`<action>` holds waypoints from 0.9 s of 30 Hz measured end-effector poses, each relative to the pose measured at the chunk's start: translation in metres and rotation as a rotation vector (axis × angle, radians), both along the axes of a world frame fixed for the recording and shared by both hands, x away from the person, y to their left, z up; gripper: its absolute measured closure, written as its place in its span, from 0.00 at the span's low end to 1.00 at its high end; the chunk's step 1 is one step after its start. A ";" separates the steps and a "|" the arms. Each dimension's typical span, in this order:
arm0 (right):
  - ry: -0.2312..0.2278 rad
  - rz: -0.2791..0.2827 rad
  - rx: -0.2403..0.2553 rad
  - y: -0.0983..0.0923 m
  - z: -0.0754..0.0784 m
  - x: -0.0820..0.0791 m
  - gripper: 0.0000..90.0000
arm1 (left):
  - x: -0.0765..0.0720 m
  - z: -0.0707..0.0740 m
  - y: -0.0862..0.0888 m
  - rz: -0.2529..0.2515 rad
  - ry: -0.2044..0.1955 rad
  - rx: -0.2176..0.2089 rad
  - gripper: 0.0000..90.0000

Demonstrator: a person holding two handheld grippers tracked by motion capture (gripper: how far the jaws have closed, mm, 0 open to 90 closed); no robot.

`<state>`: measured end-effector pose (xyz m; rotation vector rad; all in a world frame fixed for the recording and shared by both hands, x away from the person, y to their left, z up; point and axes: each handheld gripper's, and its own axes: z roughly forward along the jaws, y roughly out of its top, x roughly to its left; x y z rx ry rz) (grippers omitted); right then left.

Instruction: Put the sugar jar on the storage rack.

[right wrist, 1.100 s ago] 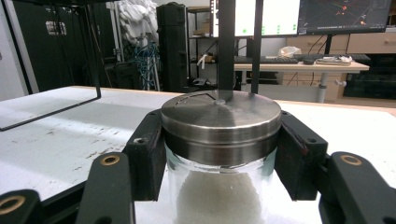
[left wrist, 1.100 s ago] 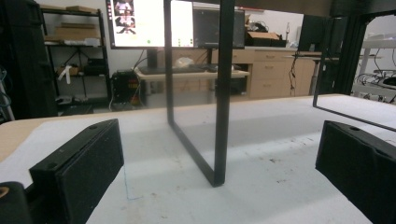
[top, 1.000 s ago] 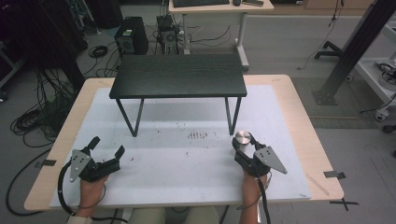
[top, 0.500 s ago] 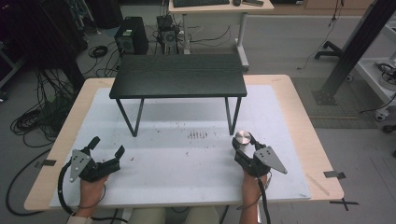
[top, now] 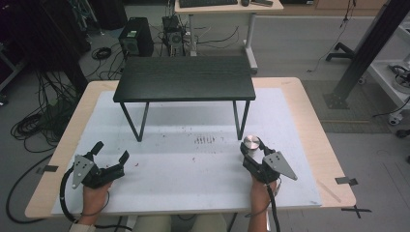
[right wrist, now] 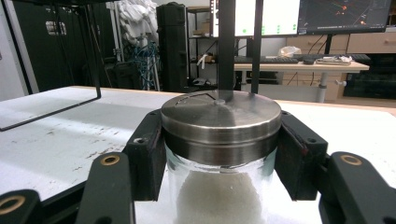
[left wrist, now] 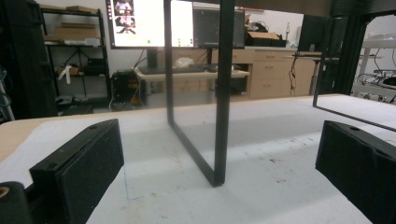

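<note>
From the high view, the right gripper (top: 251, 153) pinches a glass jar (top: 251, 143) standing on the white mat (top: 193, 169), just in front of the black shelf (top: 183, 84). Left gripper (top: 110, 153) rests spread wide, probably just waiting.

Left gripper view: jaws apart, nothing between them, just the shelf leg (left wrist: 223, 88) ahead.

Right gripper view: pads (right wrist: 148, 154) squeeze the jar under its steel lid (right wrist: 221, 119), likely for a secure hold; white powder (right wrist: 217, 198) inside.

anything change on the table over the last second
Nothing visibly changed. The right gripper stays shut on the glass jar with the metal lid, the left gripper stays open and empty on the white mat, and the black stand sits where it was.
</note>
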<state>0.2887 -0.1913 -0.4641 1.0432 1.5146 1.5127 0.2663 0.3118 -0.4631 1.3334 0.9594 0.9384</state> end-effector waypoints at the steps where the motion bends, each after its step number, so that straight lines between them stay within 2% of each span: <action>1: 0.001 0.000 0.000 0.000 0.000 0.000 0.47 | 0.000 0.000 0.000 0.000 0.000 0.000 0.01; 17: 0.006 -0.006 -0.006 0.001 0.002 0.000 0.47 | 0.000 0.000 0.000 0.001 0.001 0.001 0.02; 23: 0.004 -0.004 0.024 -0.001 0.002 0.000 0.47 | 0.000 0.000 0.000 0.001 0.000 0.000 0.02; 27: 0.010 0.001 0.020 -0.001 0.003 -0.001 0.47 | 0.000 0.000 0.000 0.000 0.000 0.000 0.02</action>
